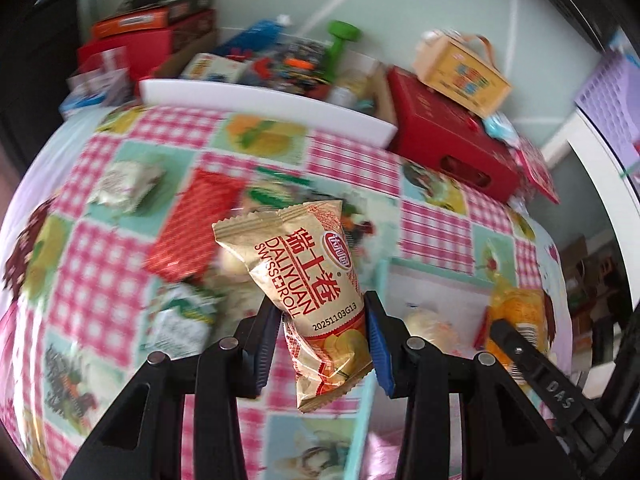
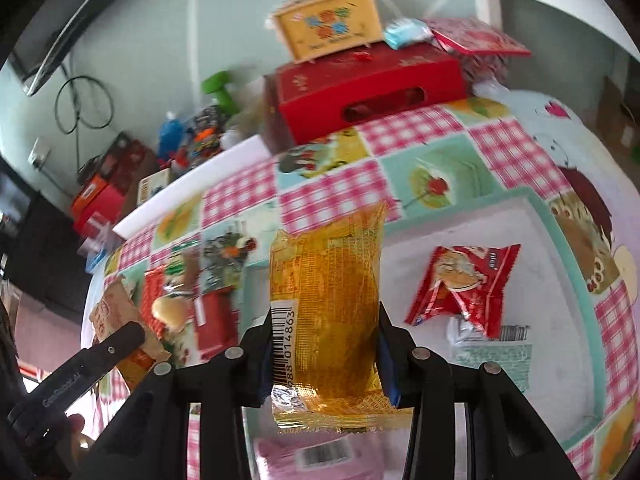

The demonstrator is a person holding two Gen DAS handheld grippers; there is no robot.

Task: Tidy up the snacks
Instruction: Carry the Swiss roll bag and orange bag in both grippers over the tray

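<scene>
**Both grippers loaded, tray off to the right**

Black fingers of the left gripper (image 1: 324, 340) fill the bottom of the left wrist view, clamped on the lower part of a gold Swiss roll packet (image 1: 308, 280). The packet stands nearly upright between the pads, its long axis running up and away from them, the crimped top leaning a little left.

Much the same shows in the right wrist view: the right gripper (image 2: 326, 356) is closed on an orange-gold snack packet (image 2: 326, 292) — also held on end, barcode side towards the camera.

What the next move appears to turn on is the teal-rimmed tray (image 2: 568, 248). It lies directly beneath and ahead of the right gripper, with a red snack packet (image 2: 464, 284) already lying in it. From the left gripper it sits to the right — its near corner just beside the held Swiss roll. So the right hand looks the nearer to a drop; the left would have to carry its packet rightwards over the rim.

More loose packets lie on the checked tablecloth (image 1: 100, 280) to the left, blurred.
</scene>
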